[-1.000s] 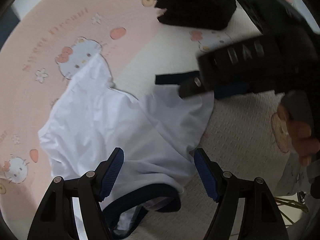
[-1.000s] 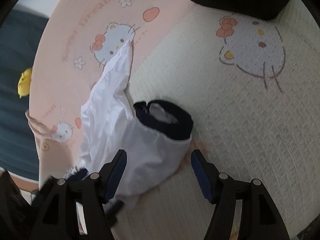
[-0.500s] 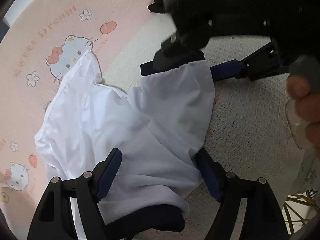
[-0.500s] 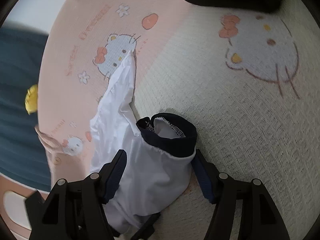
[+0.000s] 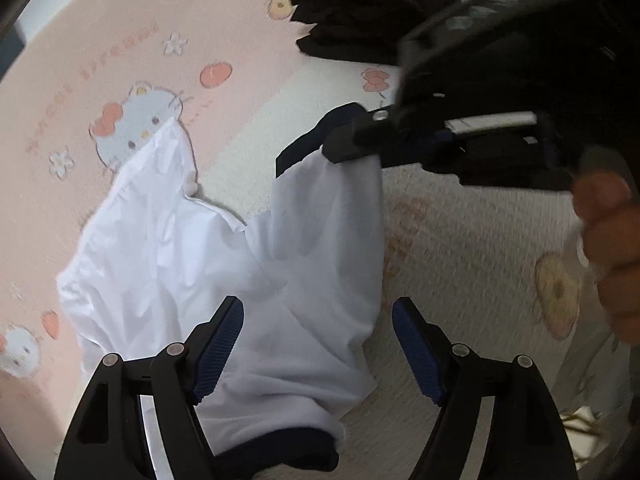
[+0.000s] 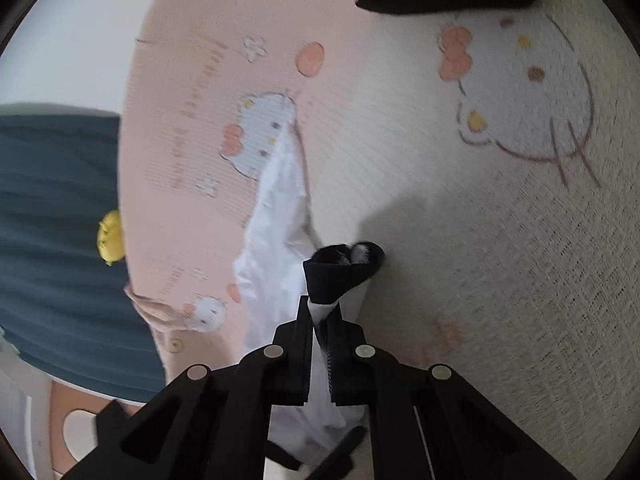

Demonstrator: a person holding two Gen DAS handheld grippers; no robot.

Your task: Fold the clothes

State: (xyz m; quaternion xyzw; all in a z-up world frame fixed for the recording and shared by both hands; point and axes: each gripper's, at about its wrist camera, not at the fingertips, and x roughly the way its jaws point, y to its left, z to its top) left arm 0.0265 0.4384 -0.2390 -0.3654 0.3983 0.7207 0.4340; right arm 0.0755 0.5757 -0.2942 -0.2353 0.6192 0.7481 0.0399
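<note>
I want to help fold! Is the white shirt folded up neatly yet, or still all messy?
Still messy. The white shirt lies rumpled on the blanket, and the right gripper is shut on its dark-trimmed sleeve.

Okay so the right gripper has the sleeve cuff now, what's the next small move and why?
Probably close the left gripper on the white garment lying between its open fingers. The right gripper is already shut on the navy cuff, while the cloth still lies crumpled on the mat; a second hold would let it be spread.

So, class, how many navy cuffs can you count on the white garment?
2. One navy cuff is pinched at its base in the right hand-held gripper. The other cuff lies at the bottom of the left view, below the open left hand-held gripper. Others may be hidden.
</note>
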